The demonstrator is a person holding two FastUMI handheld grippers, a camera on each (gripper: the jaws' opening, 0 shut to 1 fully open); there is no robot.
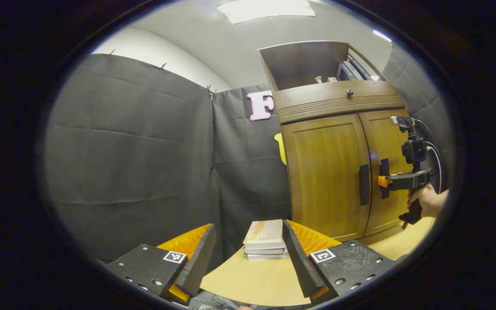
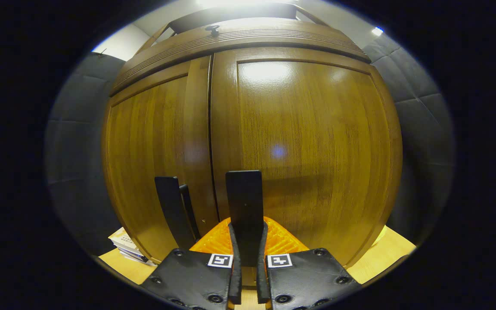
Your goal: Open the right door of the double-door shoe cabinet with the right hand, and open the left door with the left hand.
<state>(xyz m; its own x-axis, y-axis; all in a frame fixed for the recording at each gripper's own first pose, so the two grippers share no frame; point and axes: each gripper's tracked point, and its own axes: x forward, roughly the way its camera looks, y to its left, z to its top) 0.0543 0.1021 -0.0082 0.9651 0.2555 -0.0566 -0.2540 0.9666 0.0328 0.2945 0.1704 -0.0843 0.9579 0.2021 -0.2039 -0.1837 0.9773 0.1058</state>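
Note:
The wooden double-door shoe cabinet (image 1: 330, 172) stands on the table to the right, both doors flush. In the right gripper view, my right gripper (image 2: 248, 234) is shut on the right door's black vertical handle (image 2: 243, 198), with both fingers pressed against its sides. The left door's handle (image 2: 171, 209) stands free just beside it. From the left gripper view, a hand (image 1: 429, 201) holds the right gripper (image 1: 382, 181) at the right handle (image 1: 384, 170). My left gripper (image 1: 248, 258) is open low over the table, well short of the left door handle (image 1: 364, 184).
A small stack of books (image 1: 265, 241) lies on the light wooden table (image 1: 252, 280) left of the cabinet's foot. Above the doors are a drawer with a knob (image 1: 349, 92) and an open shelf holding items. Black cloth walls close in behind.

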